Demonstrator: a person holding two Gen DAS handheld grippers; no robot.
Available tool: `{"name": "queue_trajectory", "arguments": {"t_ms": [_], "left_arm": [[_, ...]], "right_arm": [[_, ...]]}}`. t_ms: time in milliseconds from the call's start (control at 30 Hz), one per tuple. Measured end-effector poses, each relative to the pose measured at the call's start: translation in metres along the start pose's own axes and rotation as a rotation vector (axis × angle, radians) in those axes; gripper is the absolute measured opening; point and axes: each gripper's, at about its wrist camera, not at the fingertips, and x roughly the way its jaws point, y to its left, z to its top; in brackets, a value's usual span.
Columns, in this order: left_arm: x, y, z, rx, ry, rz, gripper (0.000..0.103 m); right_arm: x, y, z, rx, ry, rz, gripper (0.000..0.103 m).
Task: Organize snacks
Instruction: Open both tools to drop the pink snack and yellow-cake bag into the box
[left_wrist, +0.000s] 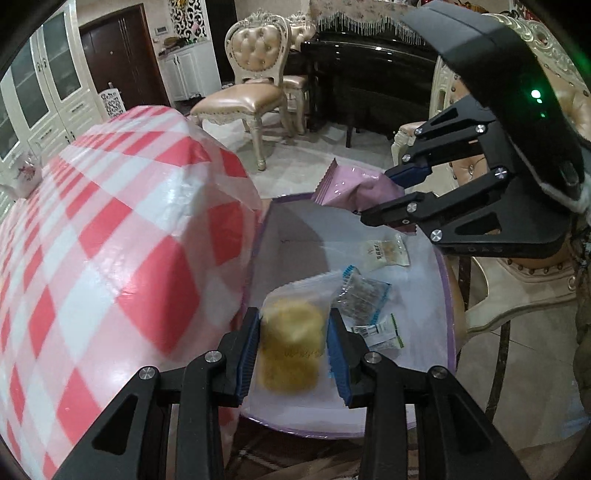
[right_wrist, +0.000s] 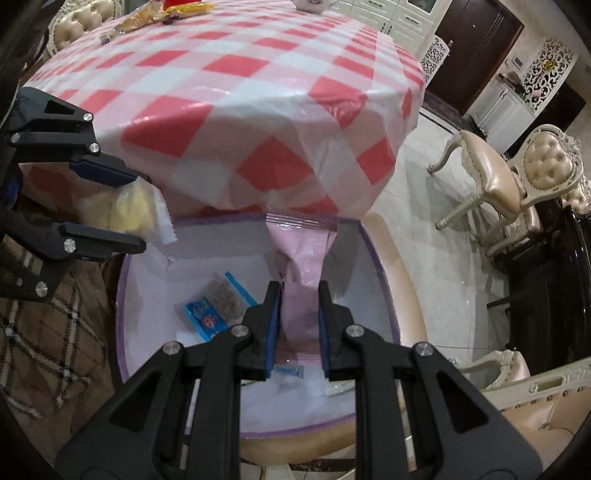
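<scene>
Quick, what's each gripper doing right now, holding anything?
Left gripper: closed on the clear bag with the yellow cake.
Right gripper: closed on the pink snack packet.

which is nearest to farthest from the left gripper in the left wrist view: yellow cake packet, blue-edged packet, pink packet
1. yellow cake packet: clamped in the left gripper.
2. blue-edged packet: just right, on the box floor.
3. pink packet: over the box's far rim, clamped in the right gripper.
</scene>
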Motion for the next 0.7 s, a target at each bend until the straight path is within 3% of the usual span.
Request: {"name": "queue_trajectory", "arguments": {"t_ms": [67,133,200,267,400,567,633,700], "left_arm": [[0.003,0.001,0.001,-0.01,-0.001,-0.037,0.04],[0.001,-0.001,0.001,-0.006,-0.019,-0.073,0.051],[-0.008,-0.002,0.001,0.008,-0.062,-0.053,0.061],[-0.019,-0.001,0.0,0.005,-0.106,-0.04,0.071],[-0.045,0.018,-0.007,-0.055,-0.185,-0.057,0.074],[-0.091,0.073,-0.033,-0.185,-0.322,0.044,0.074],[-0.11,0.102,-0.044,-0.25,-0.354,0.107,0.074],[-0.129,0.138,-0.056,-0.329,-0.375,0.196,0.077]], "right_arm": [[0.001,-0.003,-0.003,0.007,0.01,-0.004,0.024],[0.001,-0.008,-0.004,0.03,0.013,-0.015,0.028],[0.002,-0.014,-0.001,0.049,0.013,-0.034,0.036],[-0.001,-0.017,0.002,0.066,-0.003,-0.043,0.059],[-0.017,-0.016,0.013,0.076,-0.068,-0.054,0.063],[-0.048,-0.012,0.044,0.164,-0.266,-0.038,0.063],[-0.057,-0.005,0.06,0.219,-0.358,0.032,0.068],[-0.058,0.007,0.086,0.281,-0.423,0.156,0.075]]}}
